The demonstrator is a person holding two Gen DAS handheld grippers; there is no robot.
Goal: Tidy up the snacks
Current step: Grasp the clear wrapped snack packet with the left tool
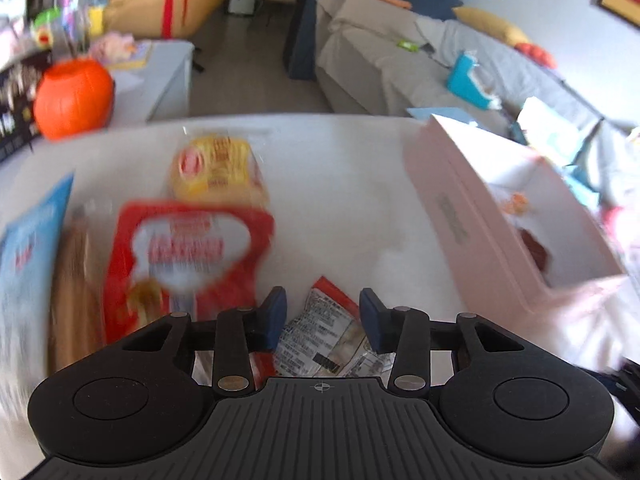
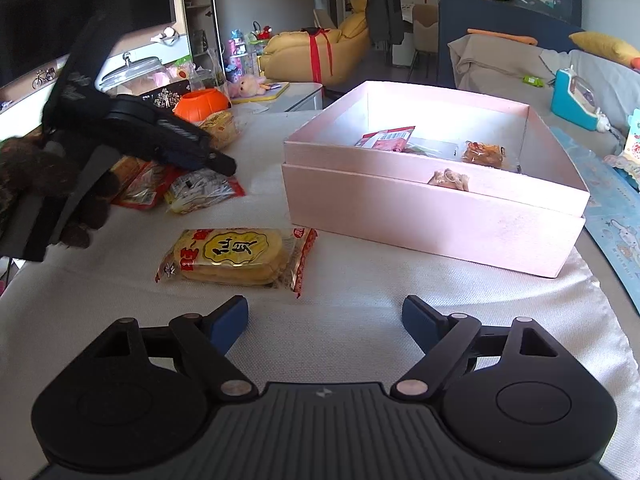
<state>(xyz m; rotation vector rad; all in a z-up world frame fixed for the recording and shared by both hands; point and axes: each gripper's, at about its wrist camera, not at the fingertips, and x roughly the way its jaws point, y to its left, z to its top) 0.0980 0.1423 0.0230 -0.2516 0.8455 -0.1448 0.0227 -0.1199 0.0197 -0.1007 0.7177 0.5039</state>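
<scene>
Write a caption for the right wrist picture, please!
Open right tool waits near a rice cracker pack beside the pink box.

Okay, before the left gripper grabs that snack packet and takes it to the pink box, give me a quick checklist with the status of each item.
1. Left gripper open: ok, a wide gap shows between its blue pads.
2. Small printed packet between its fingers: ok, it lies in the gap.
3. Pads touching the packet: cannot tell.
4. Pink box open with room: ok, a few snacks inside, bare floor left.
5. Right gripper out of the way: ok, open and empty over the white cloth.
6. Rice cracker pack clear of the box: ok, it lies apart from it.
</scene>
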